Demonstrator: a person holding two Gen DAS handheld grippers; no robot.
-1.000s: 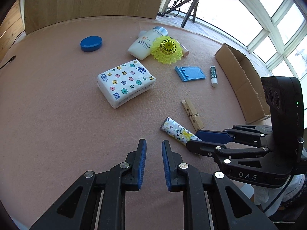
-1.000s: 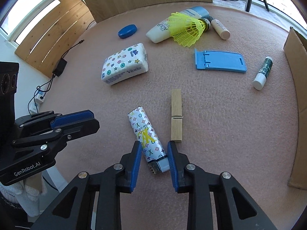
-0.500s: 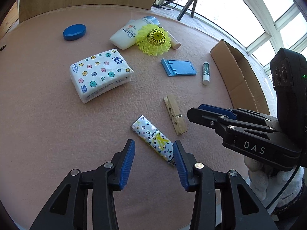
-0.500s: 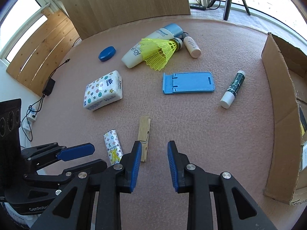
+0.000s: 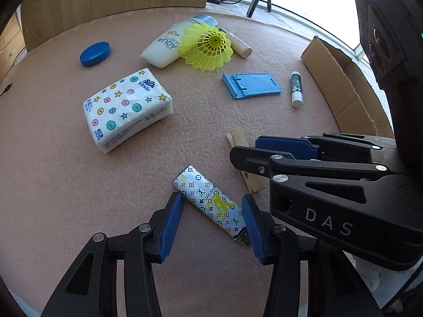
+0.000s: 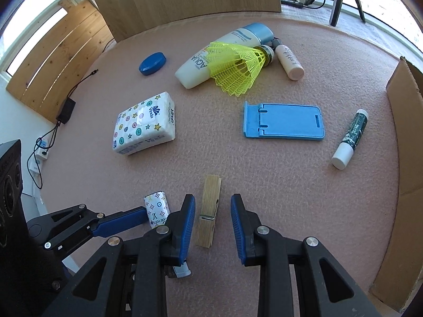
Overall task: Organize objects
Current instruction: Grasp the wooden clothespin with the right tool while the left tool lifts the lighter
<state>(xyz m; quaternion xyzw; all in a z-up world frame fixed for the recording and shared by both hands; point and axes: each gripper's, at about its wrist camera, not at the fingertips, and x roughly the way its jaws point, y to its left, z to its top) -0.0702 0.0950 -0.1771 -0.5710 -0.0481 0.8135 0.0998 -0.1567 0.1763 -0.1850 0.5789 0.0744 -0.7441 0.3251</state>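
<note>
Both grippers have shifted: left gripper, jaws opening, now straddles the monogram-printed lighter; right gripper stands narrowly open over the wooden clothespin.

The right hand-held gripper hides most of the wooden clothespin; the cardboard box runs off-frame.

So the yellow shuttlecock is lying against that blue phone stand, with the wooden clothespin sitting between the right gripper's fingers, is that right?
Not quite. The yellow shuttlecock lies against the white AQUA bottle, not the blue phone stand, which sits apart from it, nearer the camera. The right wrist view shows this. The wooden clothespin does lie between the right gripper's fingers.
</note>
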